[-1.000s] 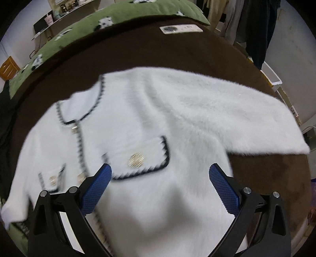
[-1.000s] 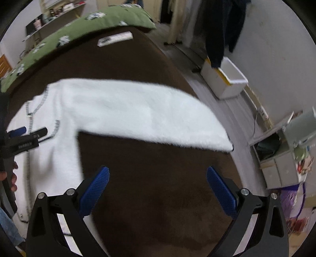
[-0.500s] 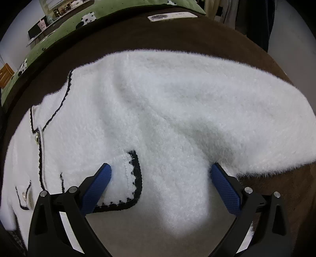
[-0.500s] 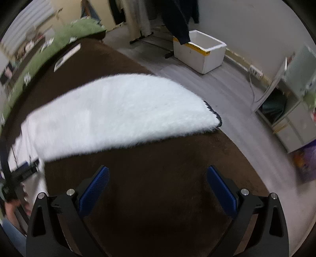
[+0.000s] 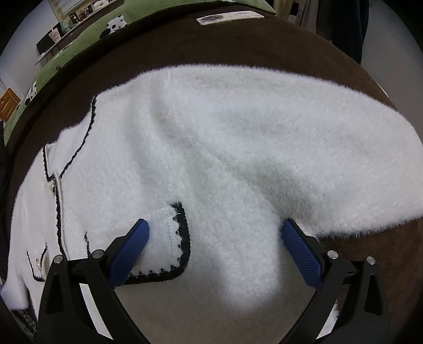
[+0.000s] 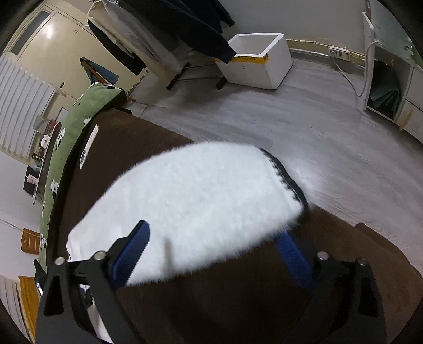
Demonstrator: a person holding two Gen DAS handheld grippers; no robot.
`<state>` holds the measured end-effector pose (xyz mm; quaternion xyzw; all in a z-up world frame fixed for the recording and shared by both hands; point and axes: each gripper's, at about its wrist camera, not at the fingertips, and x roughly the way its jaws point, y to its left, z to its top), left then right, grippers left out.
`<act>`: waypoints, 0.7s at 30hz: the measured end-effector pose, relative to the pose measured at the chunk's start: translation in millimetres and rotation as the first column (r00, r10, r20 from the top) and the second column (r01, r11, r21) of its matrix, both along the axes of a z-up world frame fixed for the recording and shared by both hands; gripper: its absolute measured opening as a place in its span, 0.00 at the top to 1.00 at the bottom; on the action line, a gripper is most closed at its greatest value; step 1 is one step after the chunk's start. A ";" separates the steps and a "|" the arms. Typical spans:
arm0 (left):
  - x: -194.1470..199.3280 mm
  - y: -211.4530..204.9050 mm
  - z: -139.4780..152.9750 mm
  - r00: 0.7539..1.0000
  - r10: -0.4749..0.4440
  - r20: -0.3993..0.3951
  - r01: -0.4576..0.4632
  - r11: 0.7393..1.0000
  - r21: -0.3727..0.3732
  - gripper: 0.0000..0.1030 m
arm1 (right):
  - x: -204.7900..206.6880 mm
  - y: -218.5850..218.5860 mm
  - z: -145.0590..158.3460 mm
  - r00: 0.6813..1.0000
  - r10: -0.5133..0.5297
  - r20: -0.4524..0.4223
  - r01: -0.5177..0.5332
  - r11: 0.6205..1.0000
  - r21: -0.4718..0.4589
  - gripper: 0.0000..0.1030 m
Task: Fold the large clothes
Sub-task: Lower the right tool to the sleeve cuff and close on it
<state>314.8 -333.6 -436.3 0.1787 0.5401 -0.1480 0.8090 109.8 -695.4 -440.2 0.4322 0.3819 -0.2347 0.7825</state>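
Observation:
A fluffy white cardigan (image 5: 201, 164) with black trim lies flat, front up, on a brown blanket (image 5: 238, 42). My left gripper (image 5: 215, 238) is open and low over its body, its jaws astride the area right of a black-edged pocket (image 5: 173, 238), near the armpit. The right sleeve (image 6: 190, 206) stretches out to its black-trimmed cuff (image 6: 285, 177) near the bed's edge. My right gripper (image 6: 214, 246) is open, jaws astride the sleeve's near edge close to the cuff.
A green cow-print quilt (image 5: 79, 39) lies beyond the blanket, with a white label strip (image 5: 230, 17) on it. The grey floor (image 6: 304, 119) lies past the bed edge, with a white foam box (image 6: 256, 63) and a rack of hanging clothes (image 6: 164, 31).
My left gripper has moved in lower over the cardigan's body near the pocket. My right gripper has swung right along the sleeve and come down close over its cuff end.

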 end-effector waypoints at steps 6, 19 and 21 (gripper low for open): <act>-2.1 2.9 -2.1 1.000 -0.001 0.009 0.001 1.000 0.000 0.05 | 7.1 -2.2 5.4 1.000 0.005 -0.009 -0.005 0.998 -0.069 0.77; -2.8 5.2 6.7 1.000 -0.012 0.011 0.012 1.000 0.004 0.05 | 9.8 30.7 82.9 0.992 0.100 0.078 -0.078 0.965 -0.250 0.90; -2.7 7.2 10.9 1.000 -0.012 0.008 0.012 1.000 0.000 0.06 | 23.1 49.6 114.9 0.979 0.186 0.083 -0.150 0.935 -0.321 0.90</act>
